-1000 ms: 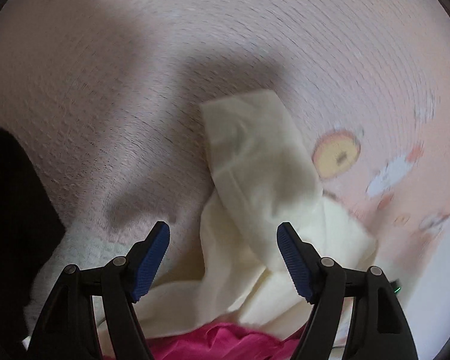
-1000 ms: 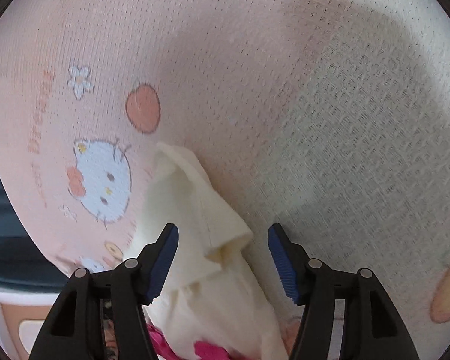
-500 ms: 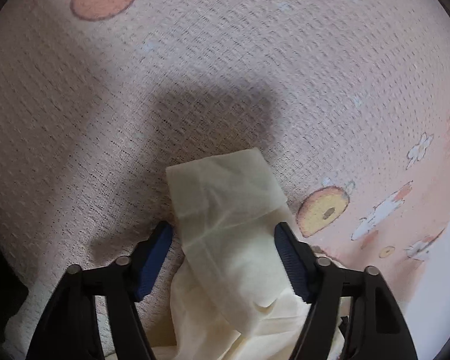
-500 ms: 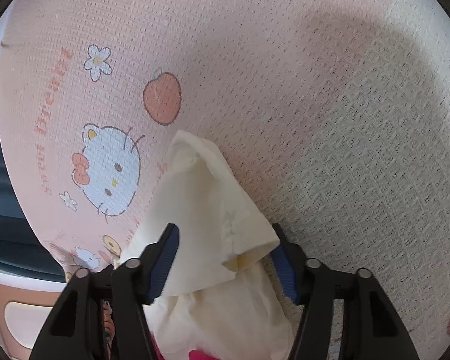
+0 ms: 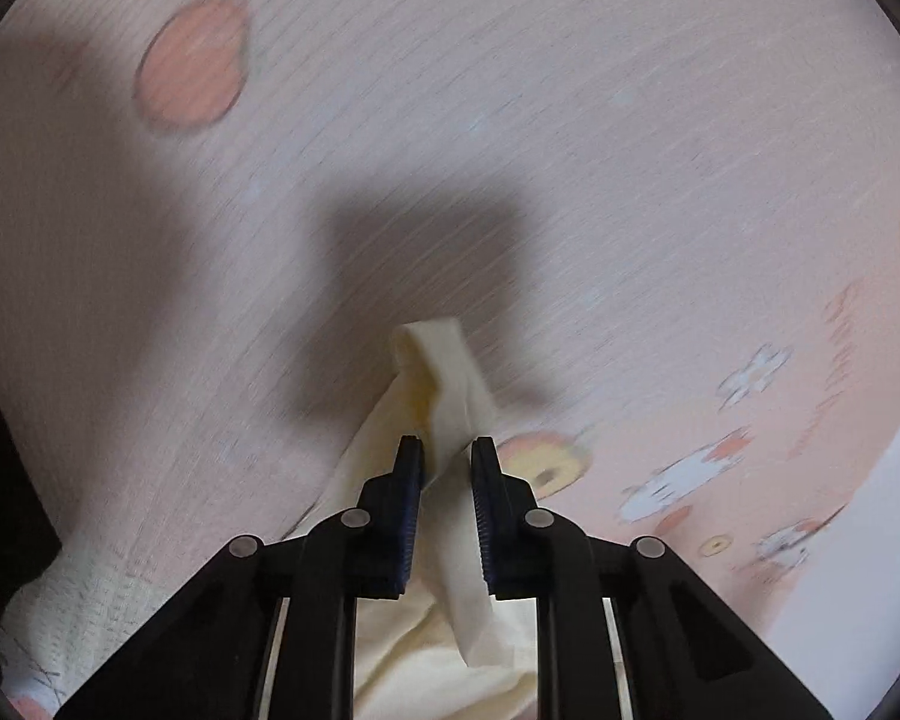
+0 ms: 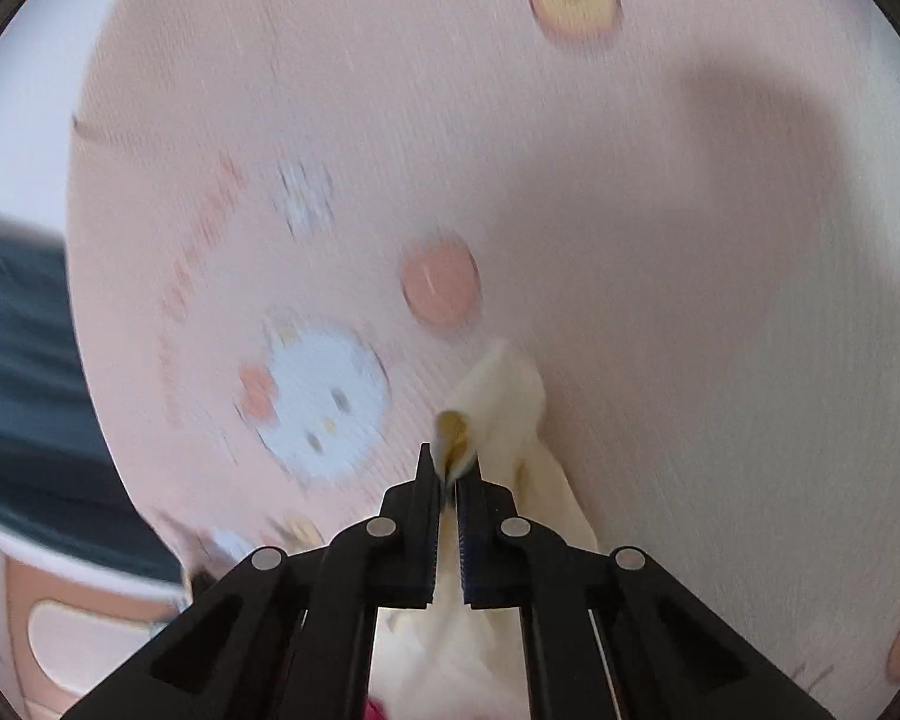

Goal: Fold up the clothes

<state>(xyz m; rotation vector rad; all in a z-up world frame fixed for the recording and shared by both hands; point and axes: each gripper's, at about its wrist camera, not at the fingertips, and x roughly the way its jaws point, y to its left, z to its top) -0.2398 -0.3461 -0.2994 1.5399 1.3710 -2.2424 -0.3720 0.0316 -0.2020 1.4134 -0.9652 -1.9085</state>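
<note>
L tool point(image 5: 445, 450): both blue pads pinched onto a bunched fold of the cream garment point(image 5: 444, 372). Narrow gap between pads, filled w/ cloth. Fold end sticks out past the tips toward the far side, rolled over on itself; rest of the cloth trails back under the tool to the near edge.

R tool point(image 6: 448, 468): also clenched on 1 cream garment point(image 6: 504, 396), pads almost touching, thin layer of cloth between them. A sleeve-like end pokes out beyond the tips, w/ a yellowish-brown opening right at the tip line. More cream fabric hangs down near the bottom, right of the tool. Can't tell if both tools hold the same piece – same colour, though.

Tiny bit of pink cloth point(image 6: 375, 708) at the near bottom edge in R view, 1 scrap only, mostly hidden.

Underneath: pink printed blanket point(image 5: 570, 120), waffle-type weave, blurred. L view prints: 1 orange round fruit far left, 1 yellow-orange fruit just right of the tool, 1 flower, a few small cat figures right. R view: 1 large white cat face left of the tool, 1 orange fruit above the garment, 1 yellow ring far top, lettering left.

Dark tool shadow on blanket just beyond the garment in L view.
</note>
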